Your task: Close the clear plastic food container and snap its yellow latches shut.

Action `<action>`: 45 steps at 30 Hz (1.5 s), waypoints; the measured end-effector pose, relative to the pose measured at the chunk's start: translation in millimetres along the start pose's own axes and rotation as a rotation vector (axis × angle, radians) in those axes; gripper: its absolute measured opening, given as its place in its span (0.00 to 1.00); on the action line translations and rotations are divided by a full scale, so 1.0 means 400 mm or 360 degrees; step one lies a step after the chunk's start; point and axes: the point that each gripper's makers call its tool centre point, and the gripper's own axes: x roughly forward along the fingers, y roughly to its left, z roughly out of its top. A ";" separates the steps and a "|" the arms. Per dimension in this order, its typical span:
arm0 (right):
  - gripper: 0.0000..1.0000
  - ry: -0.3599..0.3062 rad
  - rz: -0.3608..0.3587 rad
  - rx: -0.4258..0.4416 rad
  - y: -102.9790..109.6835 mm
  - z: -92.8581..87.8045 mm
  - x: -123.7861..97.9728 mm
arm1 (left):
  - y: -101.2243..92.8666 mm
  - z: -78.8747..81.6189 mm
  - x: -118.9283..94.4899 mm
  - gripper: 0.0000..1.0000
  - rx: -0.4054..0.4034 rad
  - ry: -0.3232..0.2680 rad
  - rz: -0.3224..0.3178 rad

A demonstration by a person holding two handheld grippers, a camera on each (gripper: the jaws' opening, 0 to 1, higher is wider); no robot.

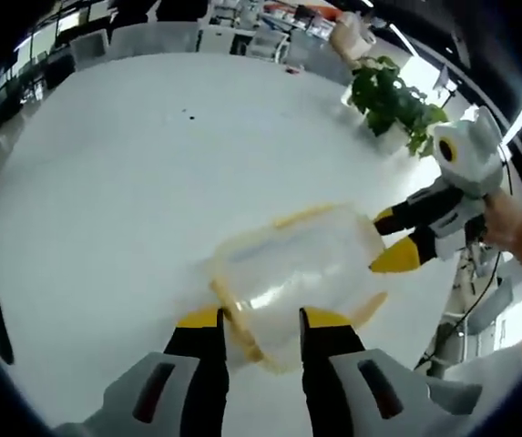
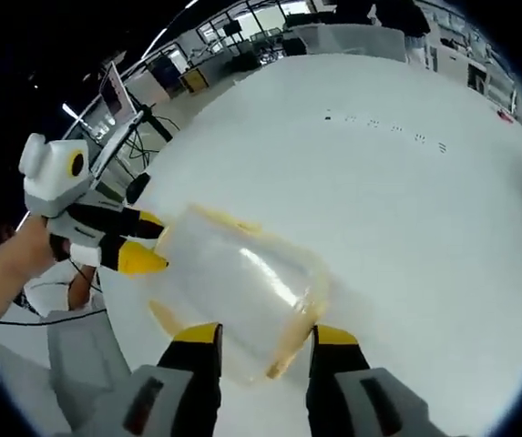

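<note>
Across both views, a wide white surface (image 1: 133, 182), round at its far edge, carrying the things. Behind it, an office with desks and chairs, blurred. Near the middle of the surface, a clear plastic food container (image 1: 297, 273), lying with its lid on, yellow latches (image 1: 242, 328) along the sides, seen also in the right gripper view (image 2: 242, 291). At the far right edge of the surface in the left gripper view, a green potted plant (image 1: 390, 102), well apart from the container. At the bottom of the left gripper view, the left gripper (image 1: 261, 319), jaws apart, one on each side of the near end of the container, just at a latch; contact cannot be told. From the right in the same view, the right gripper (image 1: 397, 238), held by a hand (image 1: 516, 223), yellow tips just beside the opposite end of the container. At the bottom of the right gripper view, the right gripper (image 2: 265, 335), jaws also apart, astride the container edge with its yellow latch (image 2: 288, 350). From the left there, the left gripper (image 2: 147, 241), tips close to the container side.
</note>
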 end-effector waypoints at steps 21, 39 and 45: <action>0.35 -0.0079 -0.0043 0.0024 0.004 -0.061 -0.017 | -0.008 -0.003 0.002 0.28 0.0102 0.0009 -0.0038; 0.38 -0.0020 -0.0027 0.0033 0.002 -0.069 -0.018 | -0.010 0.004 0.003 0.31 0.0149 0.0025 -0.0059; 0.32 0.0047 -0.0047 -0.0069 -0.005 -0.070 -0.040 | -0.022 -0.017 0.006 0.35 0.0189 0.0112 -0.0146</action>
